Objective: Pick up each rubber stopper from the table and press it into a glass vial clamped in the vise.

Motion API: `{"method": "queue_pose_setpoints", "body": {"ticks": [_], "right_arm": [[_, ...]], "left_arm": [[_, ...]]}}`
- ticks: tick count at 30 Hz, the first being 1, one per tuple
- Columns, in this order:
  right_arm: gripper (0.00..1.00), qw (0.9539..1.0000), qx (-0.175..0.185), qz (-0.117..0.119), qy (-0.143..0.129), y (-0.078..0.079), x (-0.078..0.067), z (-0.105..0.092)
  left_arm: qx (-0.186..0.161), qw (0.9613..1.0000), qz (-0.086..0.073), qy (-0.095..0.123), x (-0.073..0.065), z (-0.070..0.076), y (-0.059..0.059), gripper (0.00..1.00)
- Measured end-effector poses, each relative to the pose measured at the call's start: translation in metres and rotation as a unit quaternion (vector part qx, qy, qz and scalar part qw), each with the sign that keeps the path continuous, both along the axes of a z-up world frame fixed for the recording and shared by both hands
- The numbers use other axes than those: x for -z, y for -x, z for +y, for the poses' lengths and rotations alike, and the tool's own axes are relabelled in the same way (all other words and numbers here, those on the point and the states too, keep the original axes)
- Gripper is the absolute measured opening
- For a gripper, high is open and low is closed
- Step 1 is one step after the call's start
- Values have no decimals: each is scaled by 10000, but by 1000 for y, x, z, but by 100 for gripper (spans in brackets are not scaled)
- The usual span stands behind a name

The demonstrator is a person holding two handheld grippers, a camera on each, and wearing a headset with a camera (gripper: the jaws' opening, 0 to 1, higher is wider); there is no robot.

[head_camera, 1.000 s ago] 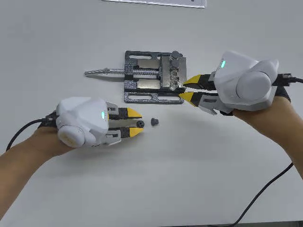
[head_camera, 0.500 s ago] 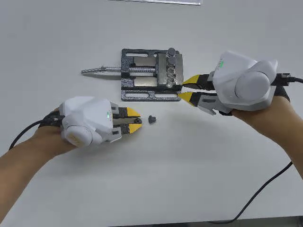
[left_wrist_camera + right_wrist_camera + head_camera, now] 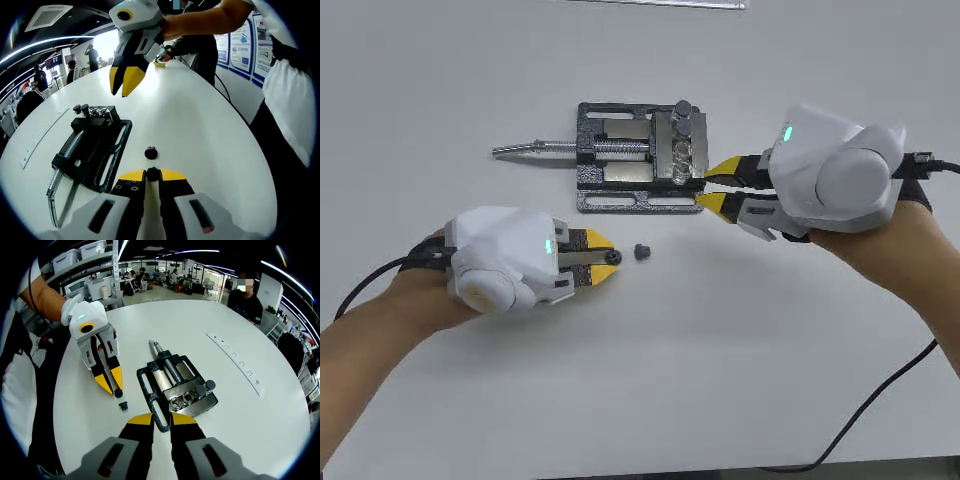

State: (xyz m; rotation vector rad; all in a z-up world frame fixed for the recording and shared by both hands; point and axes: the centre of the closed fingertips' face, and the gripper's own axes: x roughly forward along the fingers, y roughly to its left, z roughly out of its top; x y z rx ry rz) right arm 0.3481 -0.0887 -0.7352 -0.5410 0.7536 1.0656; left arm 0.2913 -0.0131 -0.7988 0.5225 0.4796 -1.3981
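Moved: almost nothing; left gripper point(image 3: 612, 257) is kept pinched on one rubber stopper point(image 3: 152, 174).
Right gripper point(image 3: 706, 190): spread, held beside the vise point(image 3: 620, 203).
Worktop point(image 3: 720, 350): white, round-edged; second stopper point(image 3: 641, 253) is seen mid-worktop.
Room: open office, ceiling lights point(image 3: 197, 251).

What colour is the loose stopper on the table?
The stopper is black; clearest in left gripper view.
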Motion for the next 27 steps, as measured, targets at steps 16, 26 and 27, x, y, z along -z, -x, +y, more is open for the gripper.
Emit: {"method": "queue_pose_setpoints", "body": {"ticks": [16, 26, 27], "right_arm": [[12, 10000, -44, 48, 40, 5, 3, 1], [12, 9998, -166, 94, 29, 12, 2, 7], [12, 9998, -186, 101, 33, 13, 3, 8]], "left_arm": [[-144, 9997, 85, 201, -2, -3, -2, 4], [-511, 9966, 221, 605, -18, 1, -14, 3], [-527, 9964, 212, 622, -20, 0, -14, 3]]}}
